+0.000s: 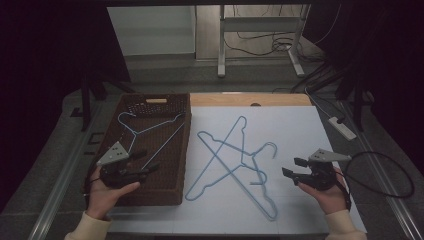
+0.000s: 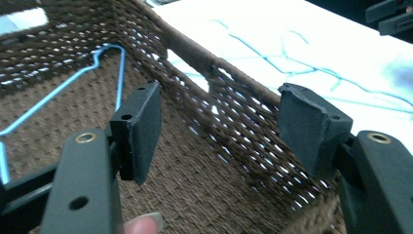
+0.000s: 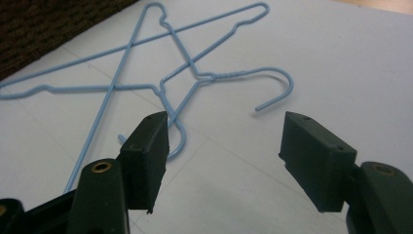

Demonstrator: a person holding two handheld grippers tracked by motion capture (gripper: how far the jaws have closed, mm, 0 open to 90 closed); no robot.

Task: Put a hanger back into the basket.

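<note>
Two blue hangers [image 1: 235, 160] lie crossed on the white worktop [image 1: 300, 130], beside a brown basket [image 1: 172, 197] holding a third hanger [image 1: 145, 131]. The left gripper [image 1: 145, 162] hovers over the basket, jaws spread, empty. The right gripper [image 1: 292, 167] sits near the crossed hangers, jaws spread, empty.

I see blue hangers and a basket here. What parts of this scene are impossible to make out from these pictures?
- Hanger in the basket: in the left gripper view the fingers cover its lower part and the left edge cuts it off.
- Two crossed hangers on the table: in the left gripper view they are pale blurred lines.
- Basket: its near inside wall is hidden behind its rim in the high view.
- Room around the table: too dark in the high view.
</note>
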